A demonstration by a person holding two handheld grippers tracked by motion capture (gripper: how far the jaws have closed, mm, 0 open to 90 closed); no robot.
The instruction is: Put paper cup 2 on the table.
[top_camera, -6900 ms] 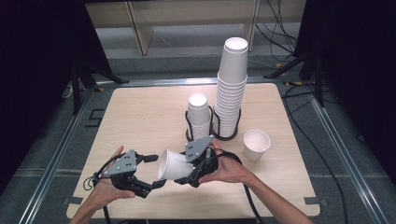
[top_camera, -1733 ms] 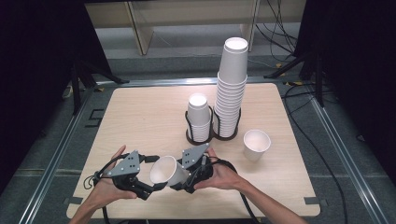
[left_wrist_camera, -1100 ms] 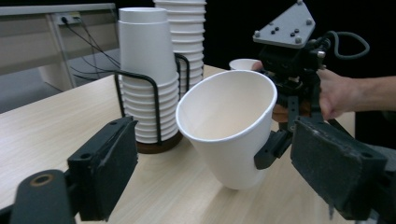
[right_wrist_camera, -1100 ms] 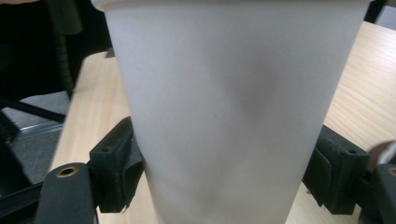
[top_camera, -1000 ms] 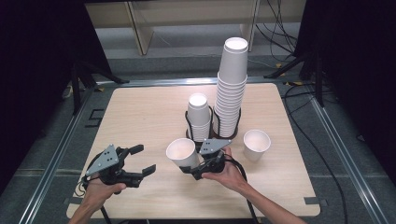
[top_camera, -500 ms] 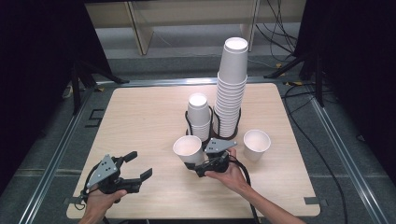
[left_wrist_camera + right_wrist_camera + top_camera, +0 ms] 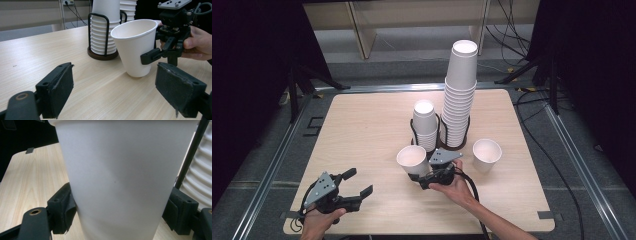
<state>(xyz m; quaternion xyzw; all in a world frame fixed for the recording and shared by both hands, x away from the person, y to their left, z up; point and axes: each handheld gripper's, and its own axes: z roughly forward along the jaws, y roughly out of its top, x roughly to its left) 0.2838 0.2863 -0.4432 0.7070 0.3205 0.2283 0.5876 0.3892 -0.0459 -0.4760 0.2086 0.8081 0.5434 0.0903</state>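
Cup (image 7: pixel 413 159) gripped at its sides by right gripper (image 7: pixel 428 176), tilted, base touching table (image 7: pixel 362 130) before the racked stacks (image 7: pixel 426 127). Left gripper (image 7: pixel 353 189) empty, jaws apart, near the table's front edge. One cup (image 7: pixel 486 154) already stands separately; release is left.

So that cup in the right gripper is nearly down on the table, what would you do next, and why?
Probably lower the cup the last bit until it stands flat, then open the right gripper. It is clamped around the cup's side, and the cup sits tilted, its base just meeting the table beside another loose cup. The left gripper is open and away.
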